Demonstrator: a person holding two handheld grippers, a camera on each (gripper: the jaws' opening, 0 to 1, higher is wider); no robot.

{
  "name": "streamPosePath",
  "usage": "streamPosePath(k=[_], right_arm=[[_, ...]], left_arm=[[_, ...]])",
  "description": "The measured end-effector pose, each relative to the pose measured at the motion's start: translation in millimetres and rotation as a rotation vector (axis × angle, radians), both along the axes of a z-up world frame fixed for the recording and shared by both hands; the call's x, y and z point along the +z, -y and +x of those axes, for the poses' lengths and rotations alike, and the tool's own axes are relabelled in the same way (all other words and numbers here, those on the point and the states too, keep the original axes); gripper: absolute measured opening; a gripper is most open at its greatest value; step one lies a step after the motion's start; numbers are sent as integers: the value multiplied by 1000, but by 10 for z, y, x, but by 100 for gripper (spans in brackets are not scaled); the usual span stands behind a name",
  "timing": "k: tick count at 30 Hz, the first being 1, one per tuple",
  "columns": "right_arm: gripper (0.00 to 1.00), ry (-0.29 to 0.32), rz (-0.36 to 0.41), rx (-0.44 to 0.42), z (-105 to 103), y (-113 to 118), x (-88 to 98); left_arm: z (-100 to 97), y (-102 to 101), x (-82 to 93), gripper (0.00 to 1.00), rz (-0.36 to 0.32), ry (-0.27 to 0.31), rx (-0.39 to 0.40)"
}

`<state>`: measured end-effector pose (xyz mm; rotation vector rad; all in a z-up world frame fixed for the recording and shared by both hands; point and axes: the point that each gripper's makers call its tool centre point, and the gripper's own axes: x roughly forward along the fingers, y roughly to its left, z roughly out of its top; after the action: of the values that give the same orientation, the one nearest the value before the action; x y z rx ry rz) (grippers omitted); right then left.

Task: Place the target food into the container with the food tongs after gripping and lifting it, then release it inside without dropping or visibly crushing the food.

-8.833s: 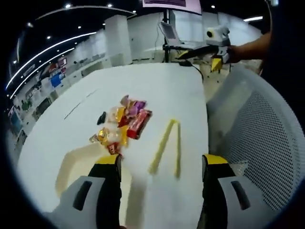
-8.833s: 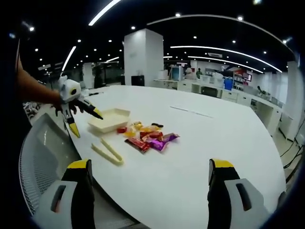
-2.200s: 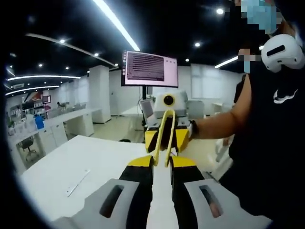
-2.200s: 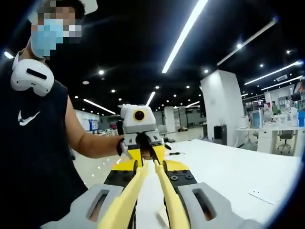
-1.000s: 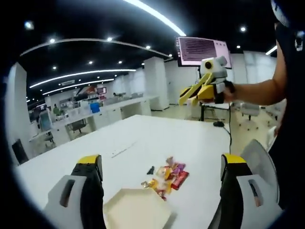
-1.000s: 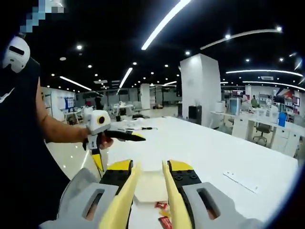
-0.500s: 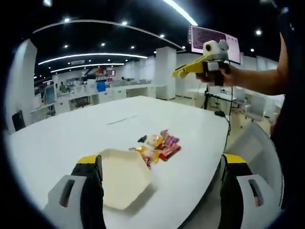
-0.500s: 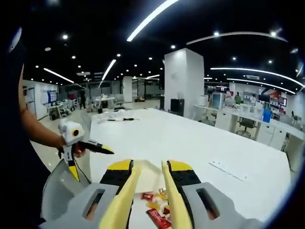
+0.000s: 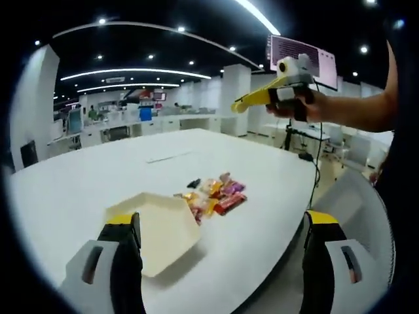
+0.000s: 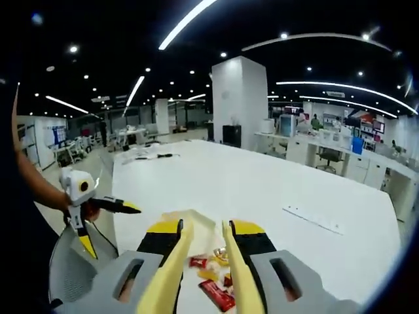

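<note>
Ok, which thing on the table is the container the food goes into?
On the big white table, look beside the heap of wrapped sweets. The container is the pale, shallow, angular tray with nothing in it; the sweets are small and bright.

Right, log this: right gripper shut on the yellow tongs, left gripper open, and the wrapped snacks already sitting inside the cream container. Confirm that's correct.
Not correct on the snacks. In the left gripper view the wrapped snacks lie on the white table beside the cream container, not inside it. The rest holds: the right gripper is shut on the yellow tongs, and the left gripper is open.
</note>
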<state>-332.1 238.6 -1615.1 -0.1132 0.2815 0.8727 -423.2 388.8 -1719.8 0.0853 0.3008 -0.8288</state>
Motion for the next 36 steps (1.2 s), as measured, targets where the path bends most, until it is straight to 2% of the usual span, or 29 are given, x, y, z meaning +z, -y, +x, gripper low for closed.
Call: streamPosePath(k=[2,7,11,13,23,30,36], right_arm=[[26,-3,-8,-1,17,-11,-73],[27,-13,-23,-12,50,-23,-198],[26,-25,-56,-52,126,-13,-366],[26,-31,-60,-58,149,-47,-455],[26,-88,-53,-96,255,-181,-850],[26,-137,-73,-139,364,-243,-1188],[26,-188,-97,-204,416,-278,-1469]], left_arm=[[-1,10,-35,100,8,-19,-1],[-38,41,-48,100,13,-14,-22],[-30,23,-76,99,26,-19,-8],[12,-26,-101,99,43,-16,28],[-21,8,-182,99,79,-28,1],[10,-26,-186,99,96,-11,25],[-2,-14,-204,99,97,-22,20]])
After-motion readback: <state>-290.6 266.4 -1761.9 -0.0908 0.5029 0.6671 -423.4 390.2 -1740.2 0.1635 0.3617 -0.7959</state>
